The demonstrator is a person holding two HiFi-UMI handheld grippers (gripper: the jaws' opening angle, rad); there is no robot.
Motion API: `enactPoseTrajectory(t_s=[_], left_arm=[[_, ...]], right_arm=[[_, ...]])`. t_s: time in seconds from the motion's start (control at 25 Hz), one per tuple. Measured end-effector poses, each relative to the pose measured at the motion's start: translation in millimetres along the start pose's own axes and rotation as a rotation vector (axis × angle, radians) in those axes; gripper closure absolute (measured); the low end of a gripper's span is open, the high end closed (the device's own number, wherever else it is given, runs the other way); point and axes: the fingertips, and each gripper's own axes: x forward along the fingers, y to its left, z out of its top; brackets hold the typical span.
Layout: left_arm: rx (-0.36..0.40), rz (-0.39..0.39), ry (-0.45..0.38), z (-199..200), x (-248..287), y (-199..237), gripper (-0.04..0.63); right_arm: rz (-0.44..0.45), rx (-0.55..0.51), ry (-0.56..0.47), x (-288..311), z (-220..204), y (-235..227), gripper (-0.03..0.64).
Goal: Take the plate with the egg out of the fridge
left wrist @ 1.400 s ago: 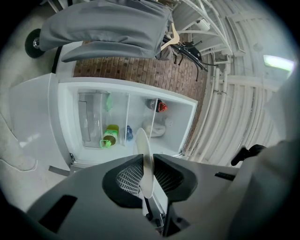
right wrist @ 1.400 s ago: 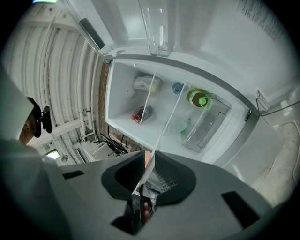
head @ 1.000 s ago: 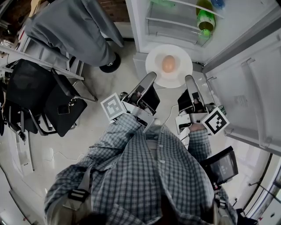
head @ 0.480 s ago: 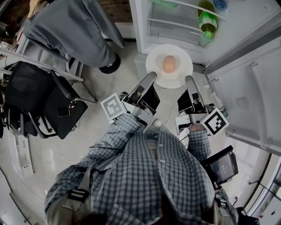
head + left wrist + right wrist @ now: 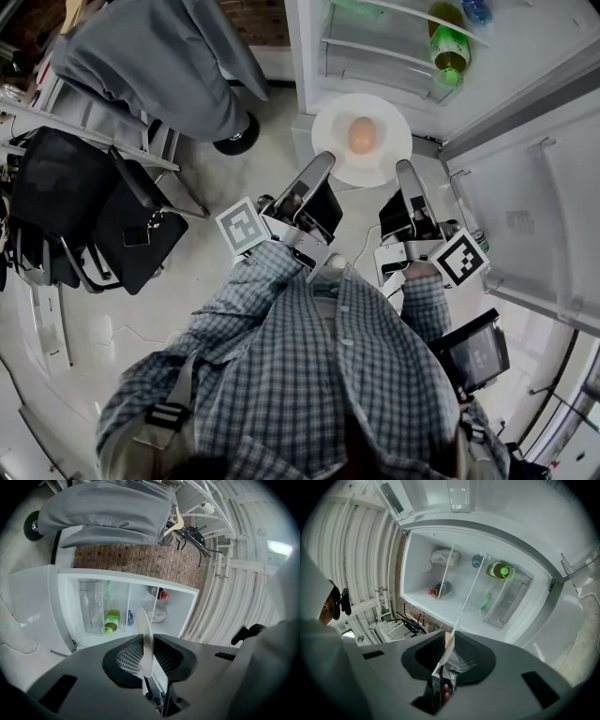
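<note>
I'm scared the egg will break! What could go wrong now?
The egg lies loose on the plate; if the plate tips, it could roll off onto the floor.
The left gripper and right gripper each pinch only the plate's near rim, so it might slip.
The open fridge door stands close on the right; a swing could bump it.
</note>
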Motion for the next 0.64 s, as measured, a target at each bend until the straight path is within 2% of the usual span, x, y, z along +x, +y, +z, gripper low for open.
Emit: enactPoseTrajectory(t_s=[0.44, 0.64], left_arm=[[-0.006, 0.002, -0.028, 15, -8, 0, 0.523], [0.039, -0.01, -0.075, 31, -10, -5, 0.523]], right_arm=[[0.036, -0.017, 0.027, 18, -8, 10, 0.549], [0.099, -0.035, 0.073, 38, -9, 20, 0.549]])
